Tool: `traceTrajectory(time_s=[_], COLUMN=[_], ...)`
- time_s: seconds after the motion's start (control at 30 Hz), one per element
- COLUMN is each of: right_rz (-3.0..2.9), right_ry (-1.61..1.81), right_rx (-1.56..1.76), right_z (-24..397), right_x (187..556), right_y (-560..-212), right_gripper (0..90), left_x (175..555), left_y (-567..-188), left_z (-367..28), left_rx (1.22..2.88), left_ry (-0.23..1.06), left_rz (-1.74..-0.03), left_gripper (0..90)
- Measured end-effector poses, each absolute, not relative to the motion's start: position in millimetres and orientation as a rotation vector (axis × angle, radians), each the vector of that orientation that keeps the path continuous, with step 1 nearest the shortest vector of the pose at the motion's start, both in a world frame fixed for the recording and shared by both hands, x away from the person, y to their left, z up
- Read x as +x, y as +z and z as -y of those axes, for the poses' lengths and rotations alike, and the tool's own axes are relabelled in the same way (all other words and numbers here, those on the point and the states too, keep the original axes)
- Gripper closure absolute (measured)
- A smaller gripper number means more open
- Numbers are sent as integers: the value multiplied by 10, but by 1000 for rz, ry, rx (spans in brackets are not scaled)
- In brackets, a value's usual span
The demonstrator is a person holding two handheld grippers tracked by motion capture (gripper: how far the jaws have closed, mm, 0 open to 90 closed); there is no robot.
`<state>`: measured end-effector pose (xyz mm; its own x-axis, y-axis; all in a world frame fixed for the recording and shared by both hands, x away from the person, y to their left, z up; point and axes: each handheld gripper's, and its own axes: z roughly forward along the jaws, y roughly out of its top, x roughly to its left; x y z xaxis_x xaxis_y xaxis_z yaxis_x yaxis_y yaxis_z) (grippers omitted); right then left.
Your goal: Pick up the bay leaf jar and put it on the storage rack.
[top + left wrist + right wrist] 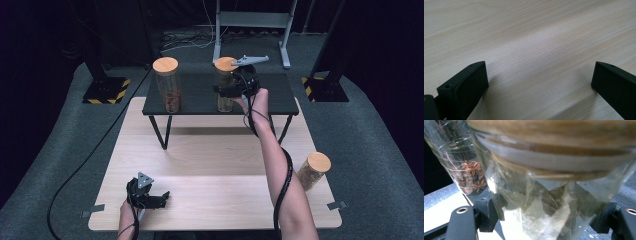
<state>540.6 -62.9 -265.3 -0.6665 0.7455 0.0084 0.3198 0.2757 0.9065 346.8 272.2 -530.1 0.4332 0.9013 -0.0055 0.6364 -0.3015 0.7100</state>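
On a low black shelf (200, 97) at the back of the wooden table (215, 160) stand two glass jars with wooden lids. My right gripper (231, 91) is shut on the right-hand jar (225, 82). In the right gripper view this jar (544, 202) holds pale dried leaves and sits between the two black jaws of that gripper (544, 220). The left-hand jar (168, 87) (461, 157) holds star anise and stands free. Near the table's front left, my left gripper (161, 199) rests low over the bare wood. Its jaws are spread wide with nothing between them (539, 80).
A third lidded jar (312, 171) stands at the table's right edge, close to my right forearm. Behind the shelf are a grey metal stand (252, 20) and loose cables. Black bases with yellow stripes (105, 90) (325, 87) flank it on the floor.
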Motion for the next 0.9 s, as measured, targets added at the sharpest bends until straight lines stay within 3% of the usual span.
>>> traceTrajectory(time_s=[0.9], right_rz=[-2097], right_ry=[1360], right_rx=[933], right_z=[588], right_x=[5429], right_y=[-2720], right_gripper=[246], left_x=[3468], left_y=[-5302], left_z=[-2722], left_rx=[2044], left_ry=[532], left_rz=[-1290], left_gripper=[0])
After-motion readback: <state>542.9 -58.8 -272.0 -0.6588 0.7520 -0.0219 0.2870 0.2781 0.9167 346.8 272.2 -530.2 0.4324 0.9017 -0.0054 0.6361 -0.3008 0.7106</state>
